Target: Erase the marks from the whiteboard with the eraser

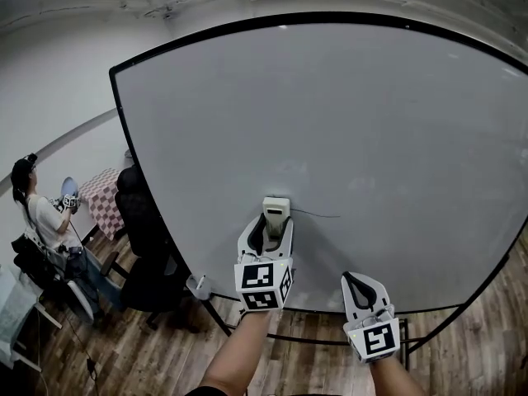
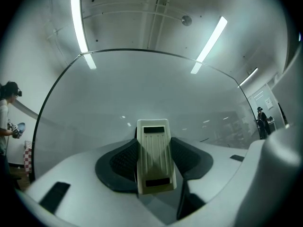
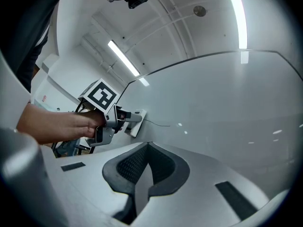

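A large whiteboard (image 1: pixel 346 139) fills the head view. A thin dark line (image 1: pixel 318 214) remains on it low down, just right of the eraser. My left gripper (image 1: pixel 275 219) is shut on the pale cream eraser (image 1: pixel 275 210), pressing it flat to the board. In the left gripper view the ribbed eraser (image 2: pixel 154 155) sits between the dark pads (image 2: pixel 124 161). My right gripper (image 1: pixel 360 285) hangs lower right, off the board, jaws shut with nothing between them (image 3: pixel 147 171). The right gripper view shows the left gripper with the eraser (image 3: pixel 135 122) and the dark line (image 3: pixel 158 124).
A person (image 1: pixel 37 217) sits at far left by a checkered table (image 1: pixel 101 196). A black office chair (image 1: pixel 148 246) stands beside the board's left edge. The board's black stand legs (image 1: pixel 216 313) rest on wooden floor.
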Demonstrator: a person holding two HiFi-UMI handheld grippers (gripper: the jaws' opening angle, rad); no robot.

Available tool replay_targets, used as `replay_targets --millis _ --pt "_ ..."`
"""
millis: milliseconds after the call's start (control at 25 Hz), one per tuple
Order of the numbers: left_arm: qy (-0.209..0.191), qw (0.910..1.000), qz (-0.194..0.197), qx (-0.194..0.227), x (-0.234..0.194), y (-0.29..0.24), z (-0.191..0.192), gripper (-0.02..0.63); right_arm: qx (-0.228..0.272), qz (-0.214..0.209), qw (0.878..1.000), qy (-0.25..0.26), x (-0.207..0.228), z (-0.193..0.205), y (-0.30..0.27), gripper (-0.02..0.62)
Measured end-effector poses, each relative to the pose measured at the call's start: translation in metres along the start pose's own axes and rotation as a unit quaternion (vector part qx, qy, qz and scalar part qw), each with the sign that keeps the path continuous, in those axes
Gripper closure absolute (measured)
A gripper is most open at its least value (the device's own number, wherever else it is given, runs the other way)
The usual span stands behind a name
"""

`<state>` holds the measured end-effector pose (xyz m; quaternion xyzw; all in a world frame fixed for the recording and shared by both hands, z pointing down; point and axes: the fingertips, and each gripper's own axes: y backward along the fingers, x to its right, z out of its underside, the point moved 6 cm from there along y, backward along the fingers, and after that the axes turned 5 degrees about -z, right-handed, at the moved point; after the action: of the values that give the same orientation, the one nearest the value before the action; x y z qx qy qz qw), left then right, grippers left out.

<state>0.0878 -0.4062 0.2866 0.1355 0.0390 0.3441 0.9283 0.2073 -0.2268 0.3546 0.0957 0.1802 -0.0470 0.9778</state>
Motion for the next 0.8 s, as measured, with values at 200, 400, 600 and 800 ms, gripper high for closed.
replay_targets --millis 200,400,600,800 --pt "-0.010 0.9998 0.018 0.006 0.023 -0.001 -0.001 0.367 -0.004 0.009 1.000 0.006 0.004 0.003 0.009 0.577" --pt "-0.028 0.9986 0.045 0.009 0.055 -0.003 -0.002 0.367 -0.002 0.021 1.000 0.008 0.013 0.005 0.021 0.577" --pt "-0.044 0.9953 0.085 0.006 0.096 -0.007 -0.001 0.367 0.005 0.037 0.999 0.001 0.025 0.005 0.031 0.577" --pt "-0.058 0.9915 0.116 0.006 0.124 -0.008 0.002 0.367 0.000 0.064 0.998 -0.002 0.037 0.009 0.044 0.577"
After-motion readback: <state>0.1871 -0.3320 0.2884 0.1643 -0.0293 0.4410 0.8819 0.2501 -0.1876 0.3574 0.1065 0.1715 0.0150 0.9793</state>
